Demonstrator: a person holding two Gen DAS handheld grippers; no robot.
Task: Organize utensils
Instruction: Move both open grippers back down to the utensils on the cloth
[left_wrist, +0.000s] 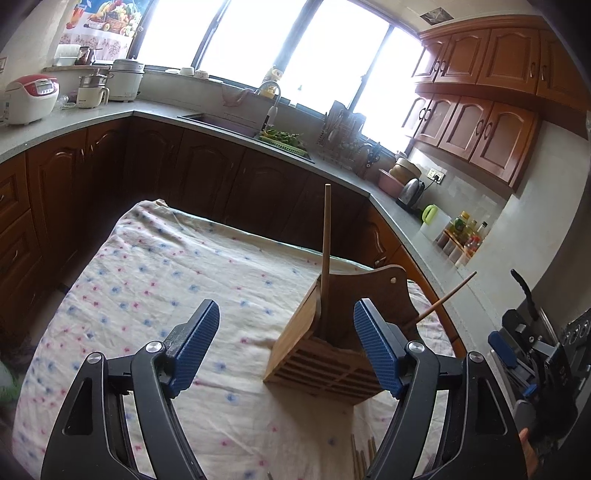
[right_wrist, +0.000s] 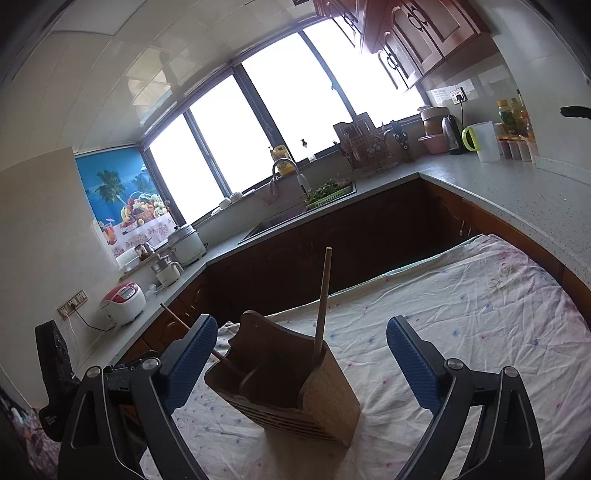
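A wooden slatted utensil holder (left_wrist: 332, 354) stands on the floral cloth; it also shows in the right wrist view (right_wrist: 291, 391). One chopstick (left_wrist: 326, 251) stands nearly upright in it, another (left_wrist: 445, 297) leans out to the right. In the right wrist view the upright chopstick (right_wrist: 323, 299) and the leaning one (right_wrist: 192, 334) show too. More chopsticks (left_wrist: 364, 458) lie on the cloth below the holder. My left gripper (left_wrist: 286, 332) is open and empty, just in front of the holder. My right gripper (right_wrist: 301, 350) is open and empty, around the holder's top. The right gripper shows at the left view's right edge (left_wrist: 532, 354).
The table is covered by a floral cloth (left_wrist: 166, 280). Behind it runs an L-shaped counter with a sink (left_wrist: 229, 122), rice cooker (left_wrist: 29, 98), kettle (left_wrist: 410, 192), dish rack (left_wrist: 343, 136) and bottles (left_wrist: 465, 236). Brown cabinets stand below and above.
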